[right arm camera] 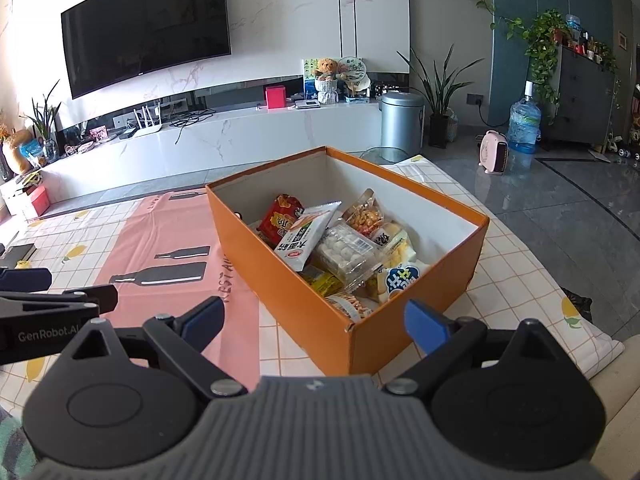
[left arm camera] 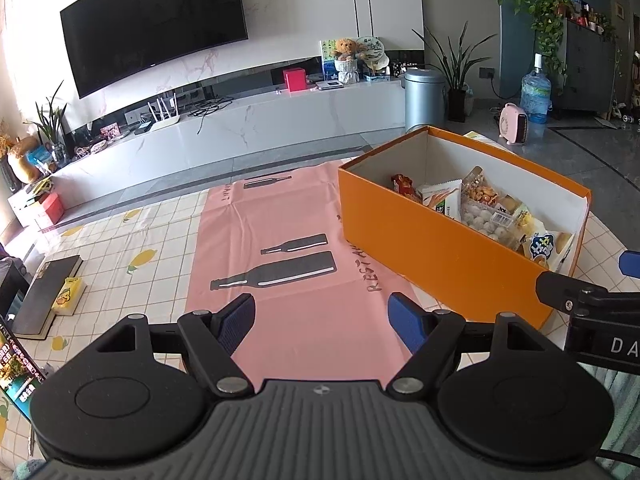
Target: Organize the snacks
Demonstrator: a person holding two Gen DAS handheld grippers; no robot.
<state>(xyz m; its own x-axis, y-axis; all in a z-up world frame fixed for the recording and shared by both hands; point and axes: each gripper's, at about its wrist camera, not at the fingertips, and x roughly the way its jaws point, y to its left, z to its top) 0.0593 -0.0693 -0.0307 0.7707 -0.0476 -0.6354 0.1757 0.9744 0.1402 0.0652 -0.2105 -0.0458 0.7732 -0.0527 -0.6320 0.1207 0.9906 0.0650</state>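
An orange box (right arm camera: 288,276) stands on the table and holds several snack packs: a red pack (right arm camera: 280,218), a white pack (right arm camera: 308,236), a clear tray of white balls (right arm camera: 346,254) and a blue-and-white bag (right arm camera: 402,282). The box also shows in the left wrist view (left arm camera: 420,248) at the right. My left gripper (left arm camera: 322,318) is open and empty above the pink mat (left arm camera: 288,240), left of the box. My right gripper (right arm camera: 316,320) is open and empty, just in front of the box's near corner.
The table has a lemon-print cloth (left arm camera: 132,240). A dark book (left arm camera: 46,292) and a small yellow pack (left arm camera: 68,294) lie at its left edge. A TV unit (right arm camera: 224,136), a metal bin (right arm camera: 400,122) and a water jug (right arm camera: 524,124) stand beyond the table.
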